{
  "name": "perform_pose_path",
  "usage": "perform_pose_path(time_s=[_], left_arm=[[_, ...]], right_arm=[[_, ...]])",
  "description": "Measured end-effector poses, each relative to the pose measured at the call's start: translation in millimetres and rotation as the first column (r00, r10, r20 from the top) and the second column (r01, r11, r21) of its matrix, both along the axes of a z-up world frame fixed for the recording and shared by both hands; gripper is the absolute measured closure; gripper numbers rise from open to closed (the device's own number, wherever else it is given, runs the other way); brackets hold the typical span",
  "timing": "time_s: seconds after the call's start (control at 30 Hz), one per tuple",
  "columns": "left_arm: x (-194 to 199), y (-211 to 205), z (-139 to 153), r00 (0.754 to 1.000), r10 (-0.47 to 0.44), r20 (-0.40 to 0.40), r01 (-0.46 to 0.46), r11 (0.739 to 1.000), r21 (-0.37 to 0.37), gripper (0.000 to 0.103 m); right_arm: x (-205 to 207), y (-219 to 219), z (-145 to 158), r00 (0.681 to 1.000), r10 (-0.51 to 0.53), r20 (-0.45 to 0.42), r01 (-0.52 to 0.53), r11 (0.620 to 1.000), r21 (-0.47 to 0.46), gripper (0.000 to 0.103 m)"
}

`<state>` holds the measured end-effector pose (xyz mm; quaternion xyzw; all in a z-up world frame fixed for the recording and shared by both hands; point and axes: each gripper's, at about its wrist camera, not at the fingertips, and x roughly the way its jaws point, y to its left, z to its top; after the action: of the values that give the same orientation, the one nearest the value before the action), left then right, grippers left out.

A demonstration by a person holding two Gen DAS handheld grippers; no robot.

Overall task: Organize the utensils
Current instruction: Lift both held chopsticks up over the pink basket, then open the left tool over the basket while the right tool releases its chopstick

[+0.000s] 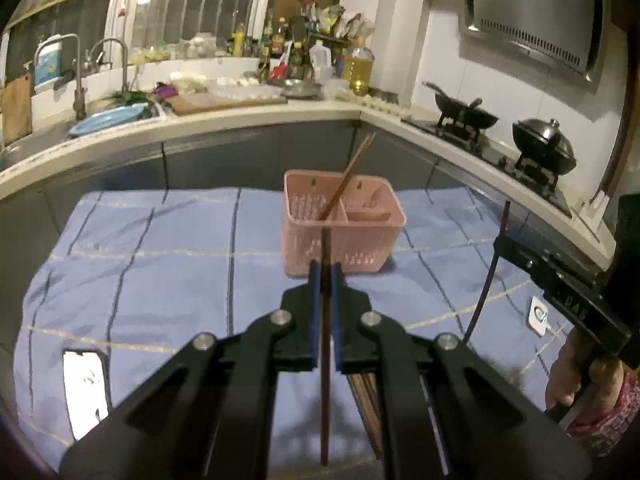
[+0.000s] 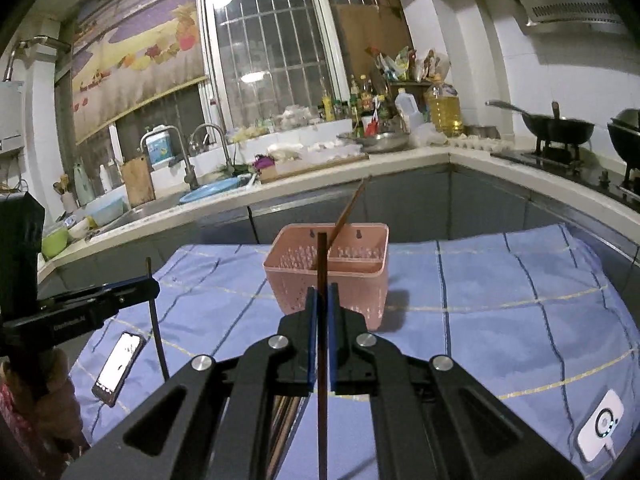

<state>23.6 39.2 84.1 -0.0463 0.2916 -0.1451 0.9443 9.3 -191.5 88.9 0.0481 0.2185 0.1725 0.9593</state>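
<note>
A pink slotted utensil basket (image 1: 342,236) stands on the blue checked cloth, with one brown chopstick (image 1: 352,170) leaning in its left compartment; it also shows in the right wrist view (image 2: 332,280). My left gripper (image 1: 326,276) is shut on a dark brown chopstick (image 1: 325,380), held upright in front of the basket. My right gripper (image 2: 322,298) is shut on another chopstick (image 2: 322,380), also upright before the basket. More chopsticks (image 1: 366,400) lie on the cloth under the grippers, partly hidden; they also show in the right wrist view (image 2: 284,420).
A lit phone (image 1: 86,390) lies at the cloth's left. A white charger (image 2: 602,424) lies at its right. The kitchen counter with sink (image 1: 104,116) and stove with woks (image 1: 544,144) wraps around behind the table.
</note>
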Motion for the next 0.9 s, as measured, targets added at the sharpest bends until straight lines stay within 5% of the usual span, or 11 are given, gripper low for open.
perform_pose_path(time_s=[0.53, 0.7, 0.9], left_arm=[[67.3, -12.7, 142.3, 0.975, 0.019, 0.221, -0.014, 1.0, -0.022, 0.099], [110.1, -17.2, 147.8, 0.971, 0.067, 0.23, -0.064, 0.998, -0.02, 0.099], [158.3, -20.7, 120.1, 0.98, 0.079, 0.183, -0.08, 0.997, -0.001, 0.099]], right_arm=[[73.0, 8.7, 115.7, 0.982, -0.014, 0.189, -0.01, 0.992, 0.127, 0.098], [110.8, 15.9, 127.0, 0.974, -0.036, 0.224, -0.001, 0.987, 0.161, 0.098], [157.2, 32.4, 103.5, 0.982, -0.026, 0.189, 0.002, 0.992, 0.128, 0.098]])
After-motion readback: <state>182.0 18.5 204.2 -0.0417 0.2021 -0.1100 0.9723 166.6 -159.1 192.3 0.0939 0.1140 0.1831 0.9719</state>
